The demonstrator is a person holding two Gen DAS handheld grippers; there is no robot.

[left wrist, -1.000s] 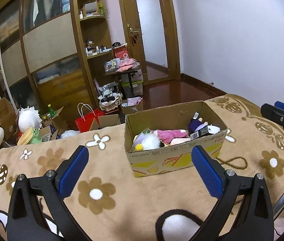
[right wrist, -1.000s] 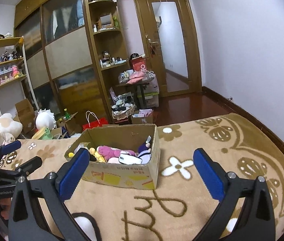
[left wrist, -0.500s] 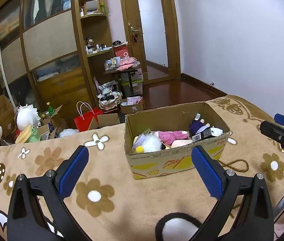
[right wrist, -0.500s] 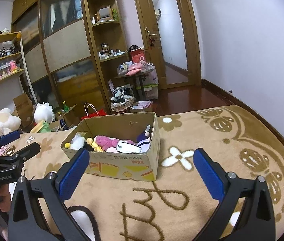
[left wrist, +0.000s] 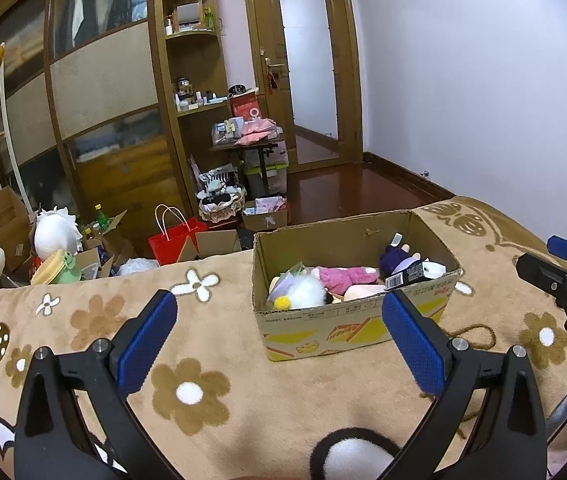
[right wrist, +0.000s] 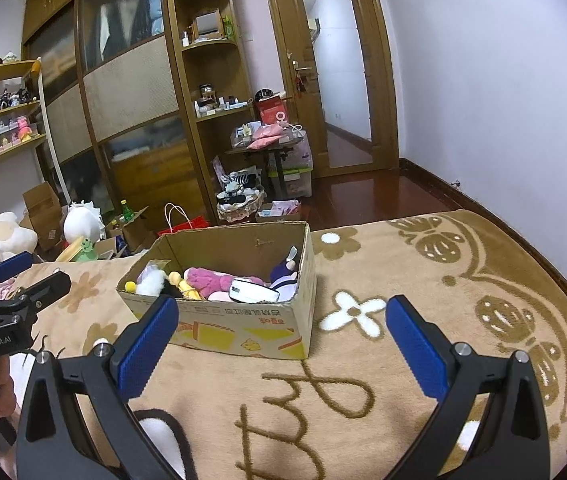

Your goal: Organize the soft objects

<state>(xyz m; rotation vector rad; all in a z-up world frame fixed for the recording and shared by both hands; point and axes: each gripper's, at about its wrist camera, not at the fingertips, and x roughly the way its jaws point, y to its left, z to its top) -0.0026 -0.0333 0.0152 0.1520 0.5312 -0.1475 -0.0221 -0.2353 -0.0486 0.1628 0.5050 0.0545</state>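
**Trainee:** Since both tools hang over the bed with nothing in them, where do the soft things lie?

**Mentor:** Start with the tan plush blanket with brown and white flowers point(left wrist: 219, 332); its near part is bare in both views. On it stands the open brown cardboard box with yellow print point(left wrist: 357, 330), and the toys sit inside: a pink plush point(left wrist: 347, 275), a white fluffy plush with a yellow pompom point(left wrist: 303, 292), a purple doll point(left wrist: 393, 258). More plush shows past the blanket's left end, too far off to sort out.

**Trainee:** And the tools?

**Mentor:** The left gripper point(left wrist: 279, 334) has its blue pads spread wide, empty. The right gripper point(right wrist: 281, 334) is the same, wide and empty.

**Trainee:** So packing or unpacking?

**Mentor:** This fits a box just filled or one about to be emptied; I cannot tell which. Either way, I'd judge that plush gives under the pads, so close on the body's bulk, not a limb or tag, and keep clear of the cardboard wall.
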